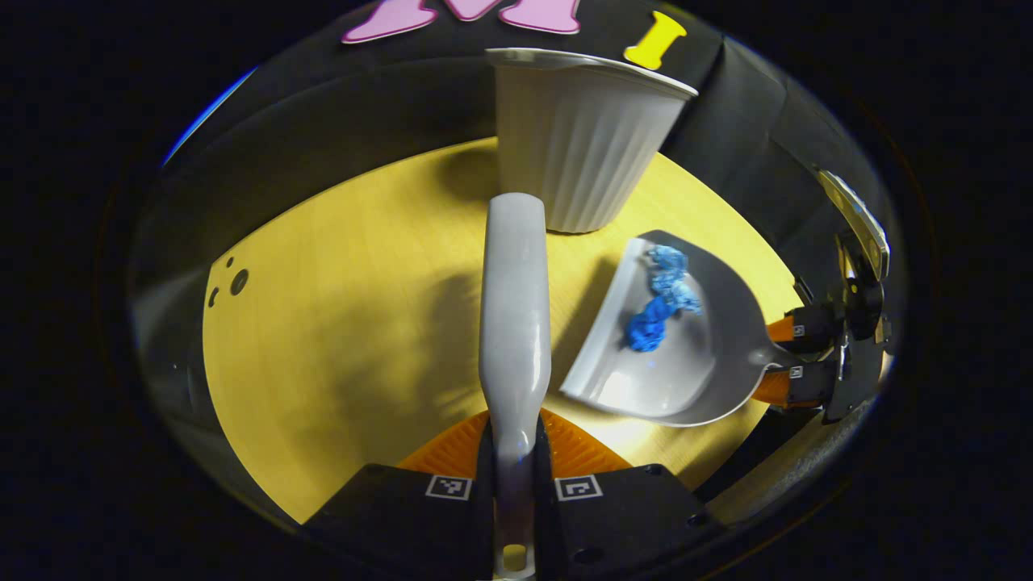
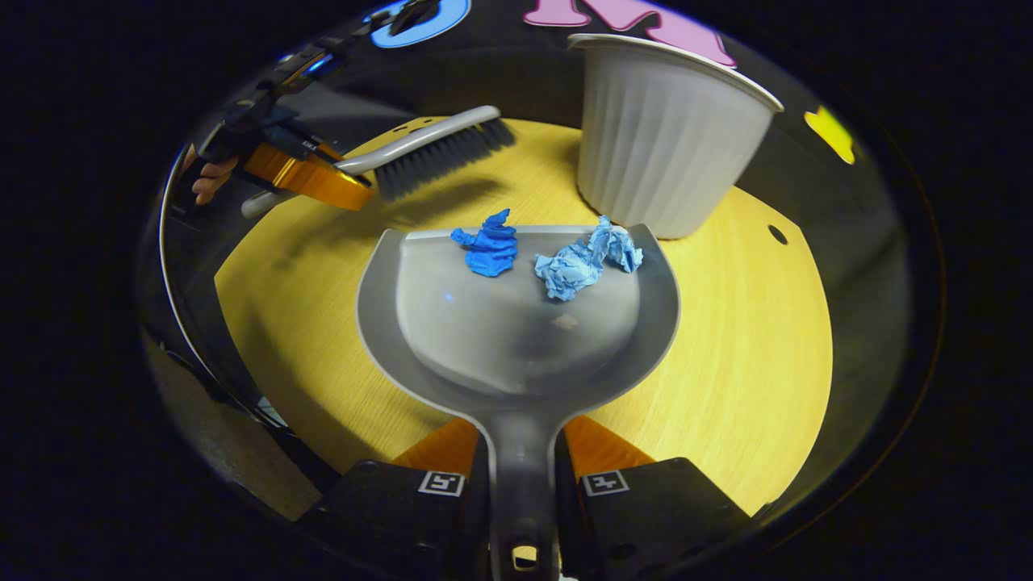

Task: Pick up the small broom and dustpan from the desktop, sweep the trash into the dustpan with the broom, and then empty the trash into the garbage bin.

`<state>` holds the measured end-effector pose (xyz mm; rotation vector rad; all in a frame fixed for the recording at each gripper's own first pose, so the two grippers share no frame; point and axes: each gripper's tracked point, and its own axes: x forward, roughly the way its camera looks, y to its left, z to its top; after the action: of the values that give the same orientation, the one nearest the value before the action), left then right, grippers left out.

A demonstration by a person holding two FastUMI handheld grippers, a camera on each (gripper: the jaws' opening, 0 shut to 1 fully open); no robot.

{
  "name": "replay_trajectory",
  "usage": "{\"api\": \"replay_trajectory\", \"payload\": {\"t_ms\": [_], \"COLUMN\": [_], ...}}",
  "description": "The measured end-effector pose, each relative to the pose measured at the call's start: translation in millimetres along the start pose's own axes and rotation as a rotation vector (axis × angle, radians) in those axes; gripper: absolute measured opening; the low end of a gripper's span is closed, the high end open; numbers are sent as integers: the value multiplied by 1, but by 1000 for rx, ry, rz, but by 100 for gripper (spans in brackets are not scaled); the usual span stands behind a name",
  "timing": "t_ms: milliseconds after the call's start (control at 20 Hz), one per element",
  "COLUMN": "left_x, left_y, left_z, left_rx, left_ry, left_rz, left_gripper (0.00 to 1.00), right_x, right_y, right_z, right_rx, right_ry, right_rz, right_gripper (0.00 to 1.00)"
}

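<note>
Right gripper view: dustpan (image 2: 516, 323) mouth points toward bin (image 2: 666, 137).

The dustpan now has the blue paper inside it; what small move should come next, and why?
Probably lift the dustpan toward the garbage bin, kept level. Both blue paper wads lie near its front lip, so tilting early could spill them. The right gripper grips its handle, and the broom is raised clear.

One broom (image 2: 440, 149), one dustpan (image 2: 516, 323), one bin (image 2: 666, 137), two paper wads (image 2: 488, 246).
</note>
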<state>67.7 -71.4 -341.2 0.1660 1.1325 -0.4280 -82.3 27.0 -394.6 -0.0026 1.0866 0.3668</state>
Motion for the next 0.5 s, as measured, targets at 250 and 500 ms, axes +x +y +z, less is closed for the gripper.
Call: {"api": "replay_trajectory", "payload": {"t_ms": [250,500], "left_x": [-7,-15], "left_y": [30,32], "left_z": [-29,-60], "left_rx": [-89,-105], "left_ry": [1,16], "left_rz": [27,43], "left_gripper": [23,23], "right_x": [-22,-38], "right_y": [0,-17], "right_z": [14,56], "right_rx": [143,265], "right_ry": [-30,-66], "right_rz": [-98,-185], "right_gripper": [38,38]}}
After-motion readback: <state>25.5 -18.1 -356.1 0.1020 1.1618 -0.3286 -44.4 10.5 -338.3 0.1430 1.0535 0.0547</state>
